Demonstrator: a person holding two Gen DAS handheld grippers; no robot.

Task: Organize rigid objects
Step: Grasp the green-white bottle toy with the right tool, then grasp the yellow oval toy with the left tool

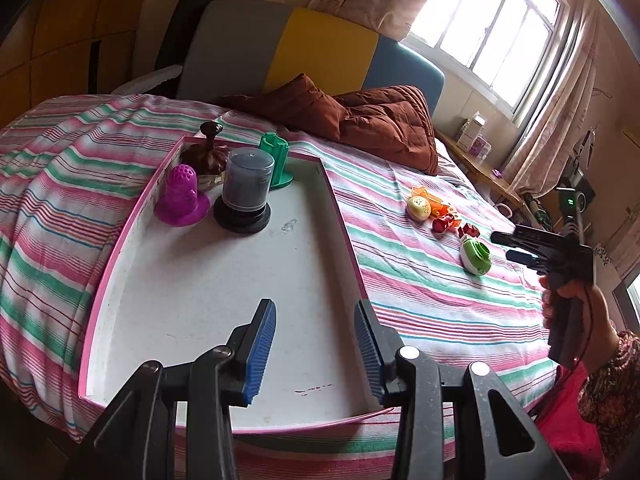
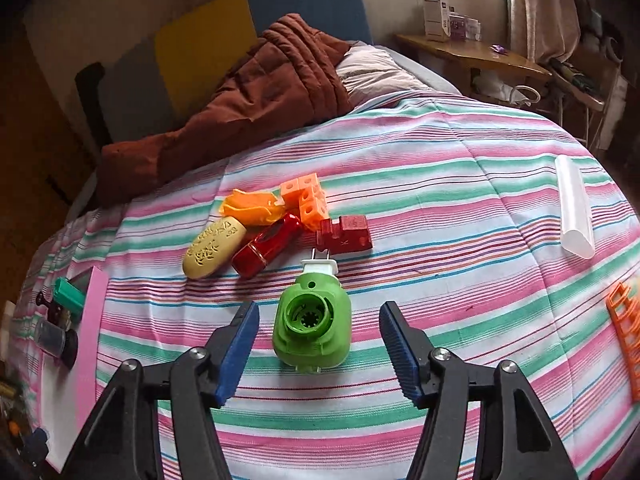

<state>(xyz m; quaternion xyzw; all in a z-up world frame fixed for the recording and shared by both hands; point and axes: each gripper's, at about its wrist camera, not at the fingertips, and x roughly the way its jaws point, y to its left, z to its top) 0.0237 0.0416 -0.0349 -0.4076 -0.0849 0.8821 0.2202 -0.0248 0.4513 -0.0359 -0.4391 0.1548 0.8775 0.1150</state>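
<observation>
Striped bedspread (image 2: pixel 440 208) lies bare around the green plug-in device (image 2: pixel 312 324).

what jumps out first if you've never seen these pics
The green plug-in gadget lies on the striped bedspread, between the open right gripper fingers without touching them. Behind it sits a heap of red, orange and cream pieces. In the left view, a pink-rimmed tray holds four items at its far end.
</observation>
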